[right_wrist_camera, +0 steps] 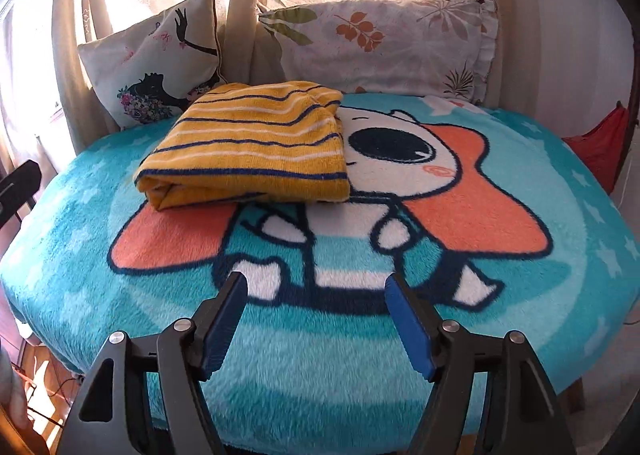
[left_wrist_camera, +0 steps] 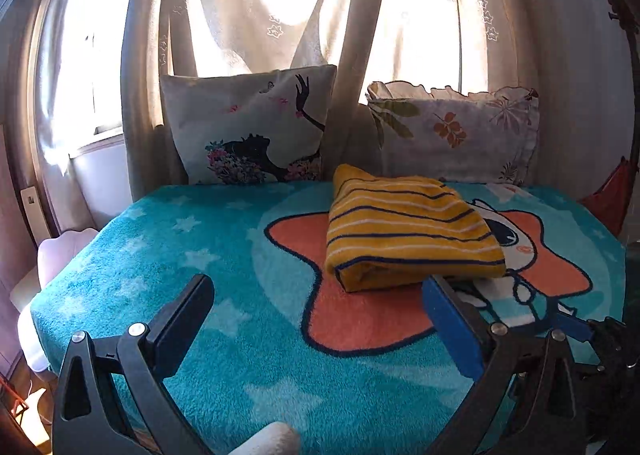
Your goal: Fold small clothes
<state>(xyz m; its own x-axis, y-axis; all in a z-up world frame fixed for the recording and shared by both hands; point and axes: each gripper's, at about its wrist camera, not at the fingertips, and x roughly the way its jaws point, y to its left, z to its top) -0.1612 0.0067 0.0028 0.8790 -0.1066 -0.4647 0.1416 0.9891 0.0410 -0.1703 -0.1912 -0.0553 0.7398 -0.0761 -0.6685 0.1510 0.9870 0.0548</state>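
Sunlit curtains back a bed spread with a teal cartoon blanket; two pillows lean at the far edge, a dancer-print pillow at 11 o'clock and a leaf-print pillow at 1 o'clock in the left wrist view. Yellow striped garment lies on the blanket over the orange star print, just in front of the pillows. Already folded into a thick, roughly rectangular bundle; navy and white stripes run along its long side; open layered end faces the cameras at the near left corner. Left hand-held gripper: jaws spread wide, nothing between them. Garment sits at about 1 o'clock from it, its near edge just beyond the blue right finger and possibly touching the tip; cannot tell for sure. Right hand-held gripper: jaws moderately apart, empty, hovering over the blanket. From it the garment lies at 11 o'clock, well apart. Long axis runs roughly left to right across both views, tilting away toward the right. Judgement: left one is nearer, so any further tuck or final press would likely fall to it; folding looks close to finished. Red cloth hangs at the bed's right edge, 3 o'clock.
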